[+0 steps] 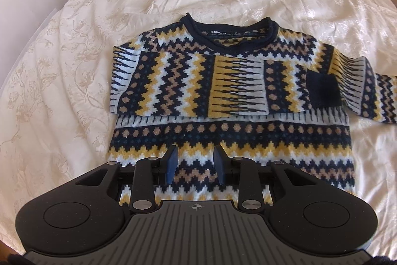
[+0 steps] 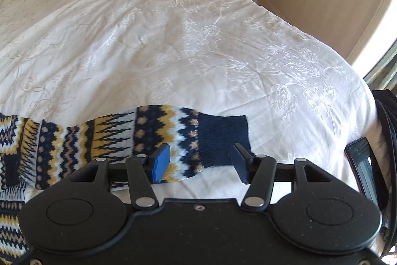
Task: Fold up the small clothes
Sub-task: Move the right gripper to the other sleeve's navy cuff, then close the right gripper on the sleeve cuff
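On the white quilted bed (image 2: 198, 41), my open right gripper (image 2: 201, 163) is straddling the soft, floppy patterned sweater (image 1: 198, 96) sleeve's ribbed cuff (image 2: 223, 138); left gripper (image 1: 196, 163) is hovering open.

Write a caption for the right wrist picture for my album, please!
Open right hand-held gripper hovers over the sweater sleeve, stretched out flat on the white bedspread.
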Motion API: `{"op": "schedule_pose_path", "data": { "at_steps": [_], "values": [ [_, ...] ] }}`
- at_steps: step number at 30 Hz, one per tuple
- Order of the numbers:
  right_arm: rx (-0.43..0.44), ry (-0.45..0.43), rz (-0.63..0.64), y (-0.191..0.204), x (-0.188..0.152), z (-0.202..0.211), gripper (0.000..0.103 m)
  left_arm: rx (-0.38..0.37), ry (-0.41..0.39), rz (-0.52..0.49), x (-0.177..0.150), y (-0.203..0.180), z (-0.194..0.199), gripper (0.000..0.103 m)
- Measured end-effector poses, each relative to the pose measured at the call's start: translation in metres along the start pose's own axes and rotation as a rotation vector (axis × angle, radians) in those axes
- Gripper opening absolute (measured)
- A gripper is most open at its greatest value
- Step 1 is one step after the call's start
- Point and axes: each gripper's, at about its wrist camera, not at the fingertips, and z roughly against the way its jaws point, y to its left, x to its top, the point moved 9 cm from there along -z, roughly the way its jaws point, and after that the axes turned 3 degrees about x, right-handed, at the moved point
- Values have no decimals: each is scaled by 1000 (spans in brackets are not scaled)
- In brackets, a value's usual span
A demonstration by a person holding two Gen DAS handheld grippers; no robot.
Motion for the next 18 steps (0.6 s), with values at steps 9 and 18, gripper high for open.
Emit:
{"op": "schedule_pose_path", "data": {
  "at_steps": [9,18],
  "values": [
    [38,99,-125,-35,-11,-55,69,45,20,6,-12,-9,9,31],
    [154,53,-225,-40,-11,-61,50,73,34,8,-15,-9,8,31]
  ]
}}
